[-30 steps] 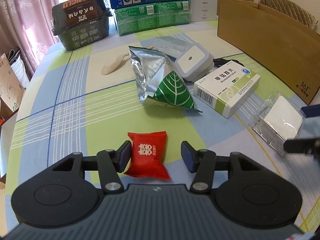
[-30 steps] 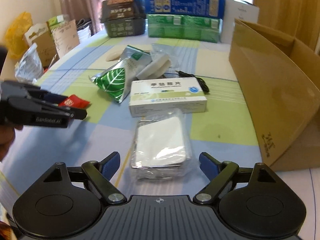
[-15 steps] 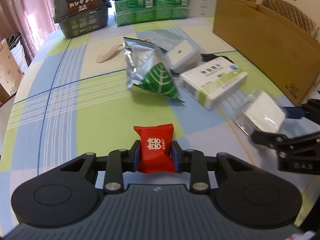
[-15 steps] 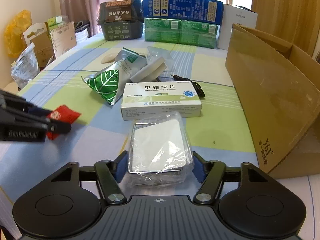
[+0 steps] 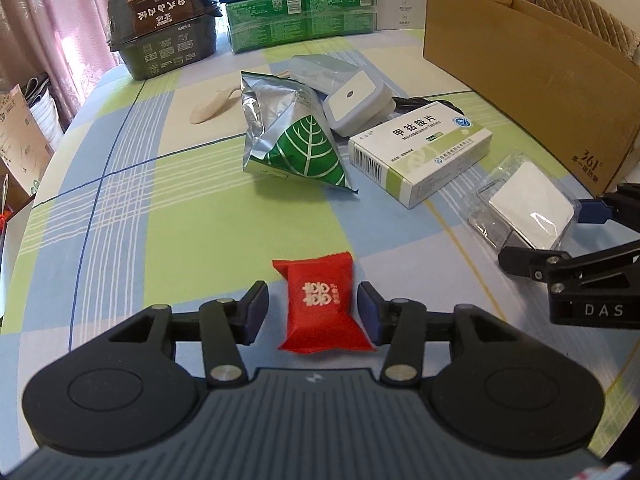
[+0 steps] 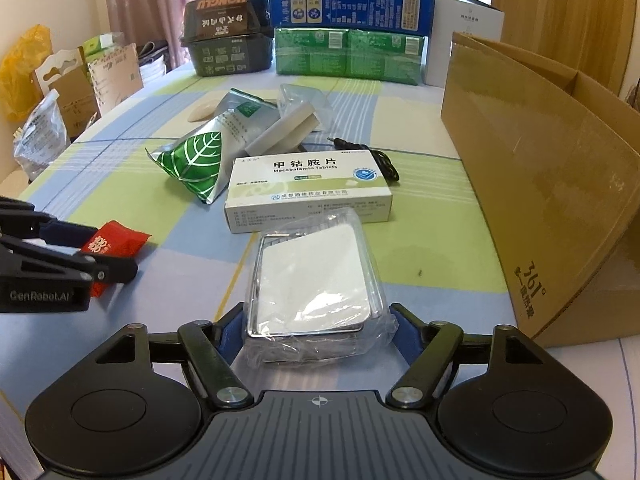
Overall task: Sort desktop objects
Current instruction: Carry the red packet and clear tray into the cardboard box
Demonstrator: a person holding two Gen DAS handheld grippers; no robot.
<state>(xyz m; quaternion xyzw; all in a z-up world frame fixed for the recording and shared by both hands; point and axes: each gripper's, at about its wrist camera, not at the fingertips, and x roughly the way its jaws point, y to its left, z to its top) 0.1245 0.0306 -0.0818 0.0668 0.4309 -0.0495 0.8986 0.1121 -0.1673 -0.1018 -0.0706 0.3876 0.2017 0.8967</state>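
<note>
A red candy packet (image 5: 320,300) lies on the checked tablecloth (image 5: 120,200) between the fingers of my left gripper (image 5: 312,308). Its jaws are opening; a gap shows by the left pad, and the right pad is close to the wrapper's edge. A clear-wrapped white pack (image 6: 316,280) sits between the fingers of my right gripper (image 6: 318,334). These jaws are opening too, and the pads stand at the loose wrap without pressing. In the right wrist view the left gripper (image 6: 80,256) is at the left with the red packet (image 6: 116,240).
A white medicine box (image 5: 420,152), a green-leaf foil pouch (image 5: 296,140), a white device (image 5: 352,100) and a black cable (image 6: 380,160) lie mid-table. An open cardboard box (image 6: 540,160) stands on the right. Stacked cartons (image 5: 300,12) and a black tub (image 5: 164,36) line the far edge.
The left jaws closed on the red packet and have parted again. The right jaws closed in around the clear pack and have widened slightly.
</note>
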